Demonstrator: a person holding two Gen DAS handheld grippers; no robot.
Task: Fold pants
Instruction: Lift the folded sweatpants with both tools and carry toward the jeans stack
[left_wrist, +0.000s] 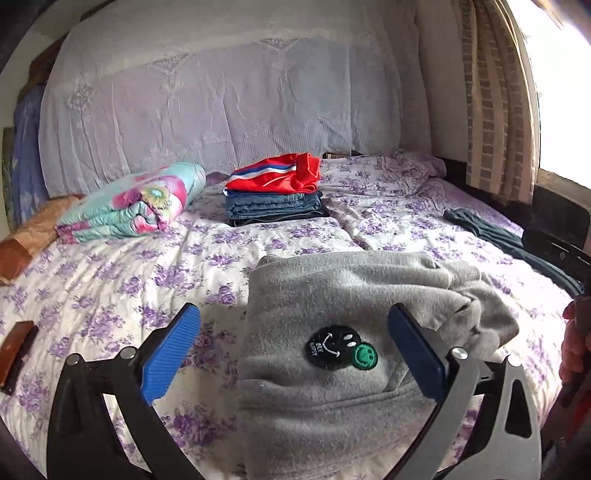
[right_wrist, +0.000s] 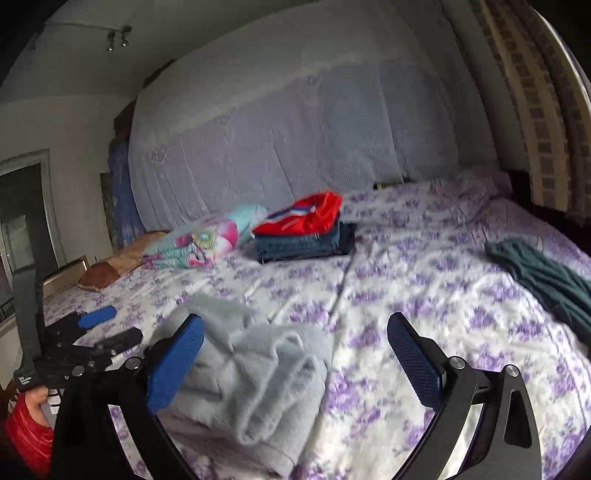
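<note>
Left gripper (left_wrist: 293, 354) hovers wide open over the grey fleece pants (left_wrist: 332, 406), folded into a bundle at 6 o'clock on the floral bedspread (left_wrist: 110, 288); right gripper (right_wrist: 295, 354) is open too, empty. Folding looks nearly finished. Next likely needs grasping the bundle toward the folded stack (left_wrist: 275, 192) at 12 o'clock. A dark green garment (right_wrist: 546, 273) lies at 3 o'clock, clear.
</note>
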